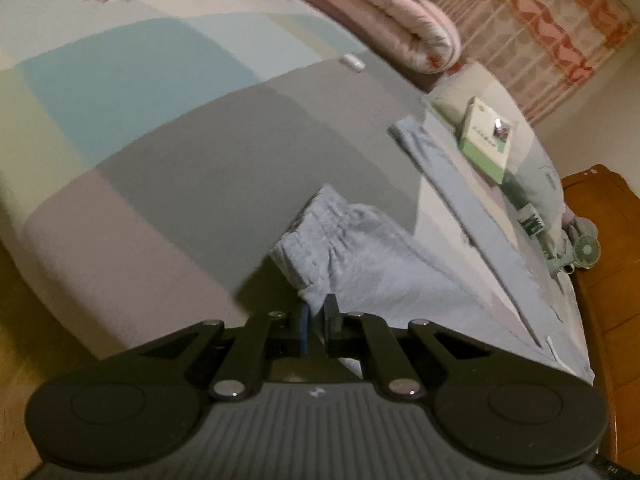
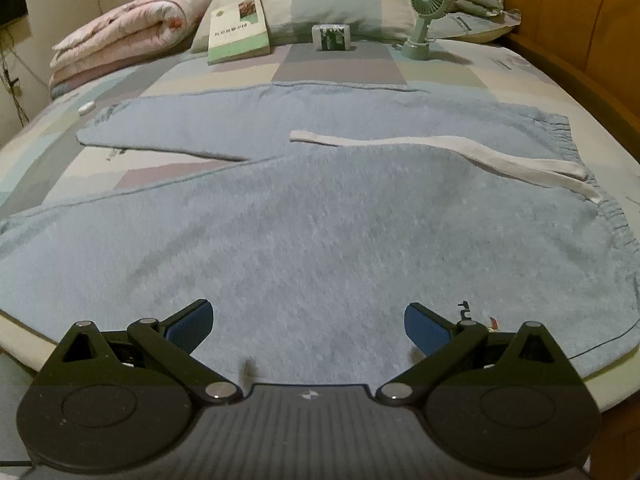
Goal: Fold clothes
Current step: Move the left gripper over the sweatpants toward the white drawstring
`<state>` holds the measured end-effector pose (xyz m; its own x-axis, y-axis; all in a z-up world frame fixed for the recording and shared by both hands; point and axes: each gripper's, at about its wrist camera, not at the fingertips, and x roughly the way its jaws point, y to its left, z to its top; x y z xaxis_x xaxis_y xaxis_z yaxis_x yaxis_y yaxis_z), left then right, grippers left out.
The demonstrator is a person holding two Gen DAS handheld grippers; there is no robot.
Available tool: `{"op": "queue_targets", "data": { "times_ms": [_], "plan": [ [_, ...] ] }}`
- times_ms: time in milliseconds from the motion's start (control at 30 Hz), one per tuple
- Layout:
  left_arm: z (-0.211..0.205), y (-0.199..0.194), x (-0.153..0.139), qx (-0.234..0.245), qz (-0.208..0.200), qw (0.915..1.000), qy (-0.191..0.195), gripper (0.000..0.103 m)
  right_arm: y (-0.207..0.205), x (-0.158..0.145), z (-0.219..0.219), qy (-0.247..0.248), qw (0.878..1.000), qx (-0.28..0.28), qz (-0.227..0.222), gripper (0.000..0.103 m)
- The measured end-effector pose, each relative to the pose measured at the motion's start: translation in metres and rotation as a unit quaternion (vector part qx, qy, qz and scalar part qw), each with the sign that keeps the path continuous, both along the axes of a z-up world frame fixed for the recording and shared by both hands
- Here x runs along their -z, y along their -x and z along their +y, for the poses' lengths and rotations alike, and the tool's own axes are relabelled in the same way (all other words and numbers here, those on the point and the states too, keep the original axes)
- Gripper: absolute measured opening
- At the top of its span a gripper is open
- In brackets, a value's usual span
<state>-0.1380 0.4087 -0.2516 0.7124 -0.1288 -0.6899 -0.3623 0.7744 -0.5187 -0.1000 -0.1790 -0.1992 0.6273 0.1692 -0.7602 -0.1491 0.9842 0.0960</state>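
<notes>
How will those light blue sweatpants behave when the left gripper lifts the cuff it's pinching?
The light blue sweatpants will probably drape limply: they lie flat and creased, and the cuff already bunches at the shut left gripper. The thick fleecy weave suggests some weight, so the leg may drag. The loose white drawstring will likely slide or dangle.
</notes>
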Motion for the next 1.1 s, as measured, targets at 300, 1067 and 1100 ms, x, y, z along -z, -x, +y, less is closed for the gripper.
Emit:
{"op": "queue_targets", "data": {
  "times_ms": [300, 1067, 1100],
  "plan": [
    [-0.009, 0.012, -0.051, 0.0, 0.005, 0.9901, -0.14, 0.046, -0.012, 0.002, -0.024, 0.004, 1.0, 0.008, -0.014, 0.103],
    [-0.375, -0.213, -0.053, 0.418, -0.053, 0.902, -0.094, 0.074, -0.095, 0.048, -0.057, 0.008, 0.998, -0.058, -0.011, 0.103],
    [-0.385, -0.219, -0.049, 0.425, -0.051, 0.8995, -0.086, 0.074, -0.093, 0.048, -0.056, 0.014, 0.998, -0.068, -0.013, 0.103]
  ]
}}
